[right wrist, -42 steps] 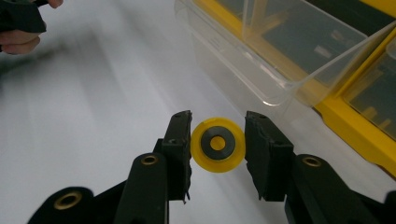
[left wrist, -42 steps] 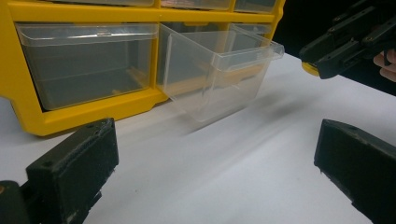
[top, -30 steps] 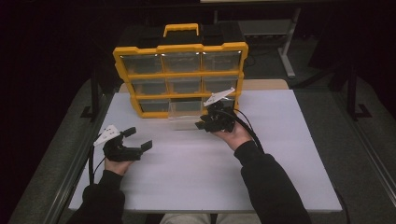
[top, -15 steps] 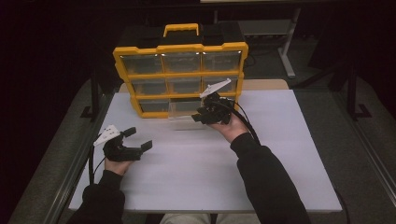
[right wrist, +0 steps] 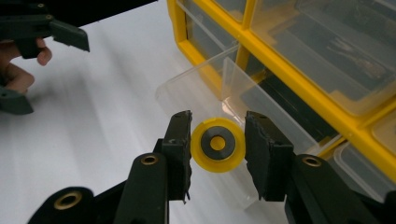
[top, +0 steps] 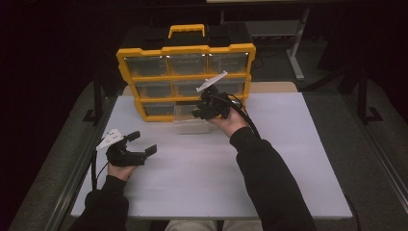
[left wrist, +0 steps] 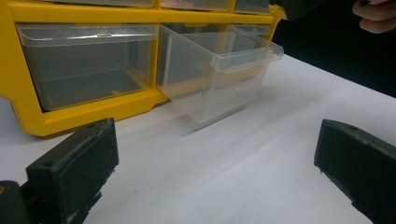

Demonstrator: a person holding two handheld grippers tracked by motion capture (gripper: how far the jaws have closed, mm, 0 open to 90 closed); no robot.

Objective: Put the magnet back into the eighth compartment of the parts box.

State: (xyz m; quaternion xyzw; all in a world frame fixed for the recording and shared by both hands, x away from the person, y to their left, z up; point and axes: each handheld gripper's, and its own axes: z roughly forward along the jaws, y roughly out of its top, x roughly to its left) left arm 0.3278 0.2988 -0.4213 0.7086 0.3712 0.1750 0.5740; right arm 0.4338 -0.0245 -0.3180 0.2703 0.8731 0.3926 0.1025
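1. The right gripper view looks along the right gripper (right wrist: 218,147), whose jaws are clamped on a small yellow disc (right wrist: 218,144) with a dark ring and a yellow centre; each jaw presses one edge of the disc.
2. In that view the disc hangs over the clear drawer (right wrist: 205,100), which is pulled out of the yellow organizer (right wrist: 299,79) and rests on the white bench (right wrist: 107,93).
3. In the high view the right gripper (top: 210,107) is at the far edge of the bench, just in front of the organizer (top: 186,79), above the pulled-out drawer (top: 191,122); the grey plate on its top stands against the middle row of drawers.
4. The organizer stands upright at the middle of the far edge, its yellow handle on top and three rows of clear drawers facing the person.
5. The left gripper (top: 139,148) lies low over the bench near the left edge, well apart from the drawer, its jaws spread wide with nothing between them.
6. The left gripper view shows those two black jaws apart over bare bench (left wrist: 224,177), with the drawer (left wrist: 219,70) sticking out from the bottom row at an angle and a closed drawer beside it.
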